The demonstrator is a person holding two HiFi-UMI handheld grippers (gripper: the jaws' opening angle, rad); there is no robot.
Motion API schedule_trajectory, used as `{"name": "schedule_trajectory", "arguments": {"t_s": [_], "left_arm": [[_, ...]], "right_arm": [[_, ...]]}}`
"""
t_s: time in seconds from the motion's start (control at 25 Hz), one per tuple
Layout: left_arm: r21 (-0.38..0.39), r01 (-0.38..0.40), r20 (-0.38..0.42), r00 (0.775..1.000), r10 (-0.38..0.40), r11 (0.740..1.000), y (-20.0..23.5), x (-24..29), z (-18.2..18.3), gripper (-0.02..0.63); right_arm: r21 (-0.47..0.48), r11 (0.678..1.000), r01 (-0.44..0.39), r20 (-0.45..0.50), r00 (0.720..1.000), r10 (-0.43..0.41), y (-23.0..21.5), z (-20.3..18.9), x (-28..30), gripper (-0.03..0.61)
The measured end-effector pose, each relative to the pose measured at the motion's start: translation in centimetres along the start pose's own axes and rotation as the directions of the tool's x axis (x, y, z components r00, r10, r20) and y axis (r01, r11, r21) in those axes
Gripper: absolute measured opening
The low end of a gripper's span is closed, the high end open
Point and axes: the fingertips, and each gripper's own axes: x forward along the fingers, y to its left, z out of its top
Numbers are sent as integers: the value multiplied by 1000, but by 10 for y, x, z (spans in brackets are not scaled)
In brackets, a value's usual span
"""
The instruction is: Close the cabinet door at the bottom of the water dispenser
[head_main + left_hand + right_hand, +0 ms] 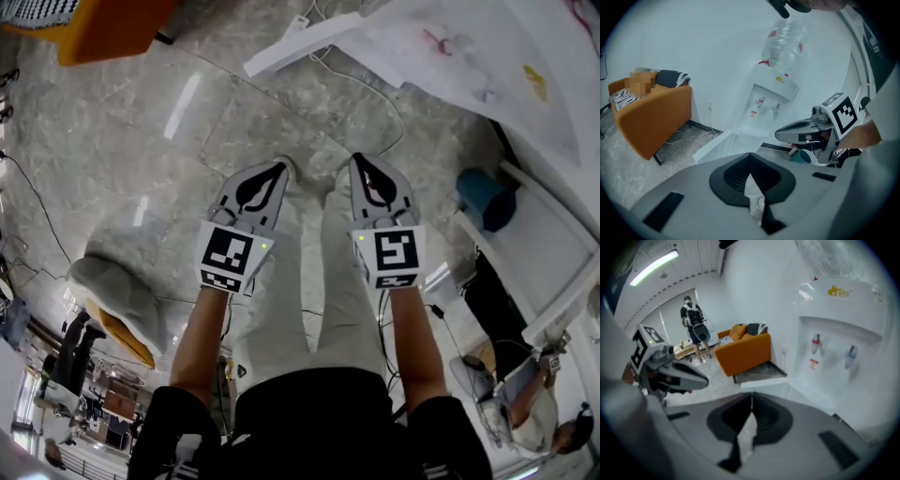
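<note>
The white water dispenser stands against the wall with a clear bottle on top. In the right gripper view the dispenser is close, at the right. Its bottom cabinet door stands swung open over the floor, and shows as a white panel at the top of the head view and a pale slab in the right gripper view. My left gripper and right gripper hang side by side above the floor, short of the door. Both are shut and hold nothing.
An orange sofa stands left of the dispenser, with cables on the marble floor beside it. A teal object sits by a white table at the right. A grey cushion lies at the left. A person stands far back.
</note>
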Motion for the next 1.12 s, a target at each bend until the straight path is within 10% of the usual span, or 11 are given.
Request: {"name": "schedule_trajectory", "arguments": {"t_s": [0.84, 1.12], "left_arm": [[-96, -59, -17, 998, 58, 994, 92, 67, -38, 14], [-128, -63, -34, 998, 59, 990, 120, 101, -50, 118]], "right_arm": [[-61, 997, -37, -81, 996, 32, 8, -32, 72, 35], [-64, 997, -41, -79, 996, 36, 11, -34, 93, 34]]}}
